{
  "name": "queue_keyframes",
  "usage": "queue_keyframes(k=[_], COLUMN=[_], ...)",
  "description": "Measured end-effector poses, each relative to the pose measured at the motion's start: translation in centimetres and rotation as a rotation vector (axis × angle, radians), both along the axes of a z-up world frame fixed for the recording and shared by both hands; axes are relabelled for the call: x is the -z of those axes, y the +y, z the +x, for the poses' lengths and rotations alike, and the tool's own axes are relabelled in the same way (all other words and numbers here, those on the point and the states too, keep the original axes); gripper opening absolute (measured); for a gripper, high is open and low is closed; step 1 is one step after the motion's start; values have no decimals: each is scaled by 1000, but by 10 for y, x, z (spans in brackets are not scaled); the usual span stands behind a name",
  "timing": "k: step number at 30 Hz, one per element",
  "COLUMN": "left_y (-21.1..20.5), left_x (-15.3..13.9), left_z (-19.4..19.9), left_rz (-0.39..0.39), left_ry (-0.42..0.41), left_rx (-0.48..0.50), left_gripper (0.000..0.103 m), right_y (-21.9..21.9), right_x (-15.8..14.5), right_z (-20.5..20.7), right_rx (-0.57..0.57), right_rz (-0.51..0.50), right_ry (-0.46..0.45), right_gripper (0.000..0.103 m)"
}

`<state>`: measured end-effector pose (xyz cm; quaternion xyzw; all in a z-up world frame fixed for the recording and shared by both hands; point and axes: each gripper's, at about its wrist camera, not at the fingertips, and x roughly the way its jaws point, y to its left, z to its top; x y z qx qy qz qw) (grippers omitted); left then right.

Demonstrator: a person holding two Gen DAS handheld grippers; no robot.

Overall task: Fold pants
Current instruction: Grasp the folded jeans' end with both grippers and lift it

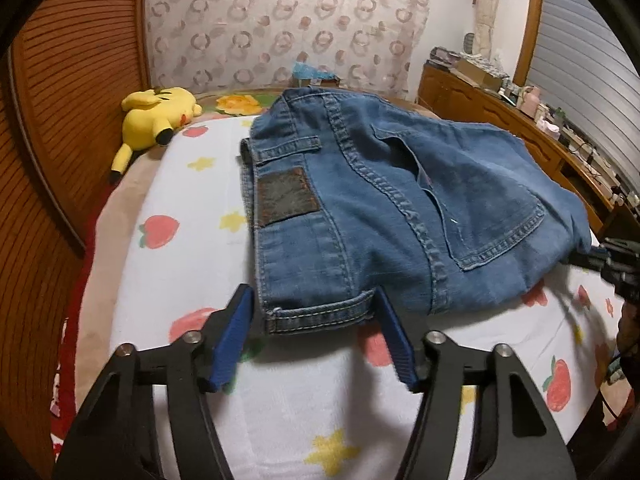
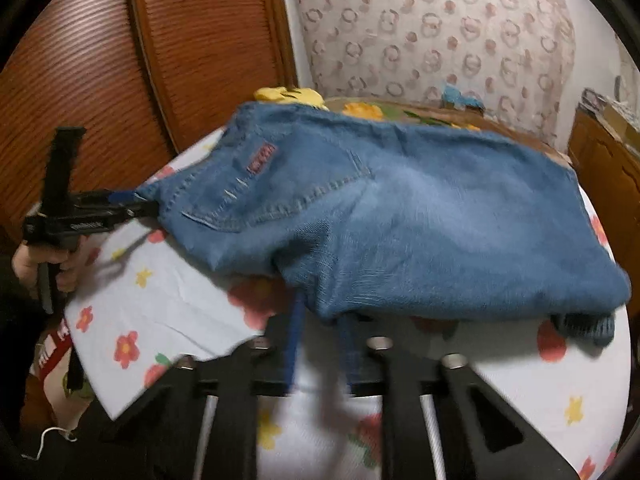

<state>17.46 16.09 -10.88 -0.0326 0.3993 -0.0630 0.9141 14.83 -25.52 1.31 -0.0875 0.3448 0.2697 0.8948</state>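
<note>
Blue jeans [image 1: 400, 200] lie folded on the bed, waistband toward the left wrist camera, leather patch and back pocket up. My left gripper [image 1: 314, 300] straddles the near waistband corner. Its blue pads [image 1: 236, 336] stand on either side of the flat denim without squeezing it. In the right wrist view, my left gripper [image 2: 150, 206] meets that corner of the jeans [image 2: 440, 220] from the left. My right gripper [image 2: 320, 316] has its narrow, blurred fingers at the near fold edge, tips hidden under denim. In the left wrist view, my right gripper [image 1: 588, 256] pinches the right edge.
The bed sheet [image 1: 180, 200] is white with strawberries and stars. A yellow plush toy [image 1: 160, 114] lies at the far left by the wooden headboard [image 1: 60, 100]. A cluttered wooden dresser [image 1: 500, 112] runs along the right. A person's hand [image 2: 32, 264] holds the left gripper.
</note>
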Motion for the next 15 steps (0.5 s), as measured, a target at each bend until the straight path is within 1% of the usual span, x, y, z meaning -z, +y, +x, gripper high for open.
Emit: queue_keyframes(k=[1, 2, 4, 5, 6, 9, 12, 15], left_y=[0, 0, -2, -3, -5, -13, -11, -8], left_x=[1, 1, 1, 0, -1, -14, -36, -63], left_z=[1, 1, 1, 0, 0, -6, -13, -24], left_rz=[-2, -6, -1, -4, -8, 25, 13, 14], left_ry=[5, 6, 7, 5, 6, -30, -83, -139], left_rx=[0, 3, 9, 20, 34, 36, 19, 8], left_gripper=[58, 52, 48, 34, 28, 24, 21, 20], right_y=[0, -3, -11, -15, -19, -23, -24, -26], right_x=[-2, -5, -13, -17, -19, -21, -24, -33], right_z=[-2, -2, -4, -5, -5, -9, -15, -22], right_rx=[1, 0, 4, 7, 3, -8, -15, -22], right_rz=[12, 33, 67, 80, 91, 96, 86, 101], right_ry=[-7, -12, -36, -42, -41, -47, -62, -70], right_gripper=[4, 3, 2, 2, 2, 2, 1, 1])
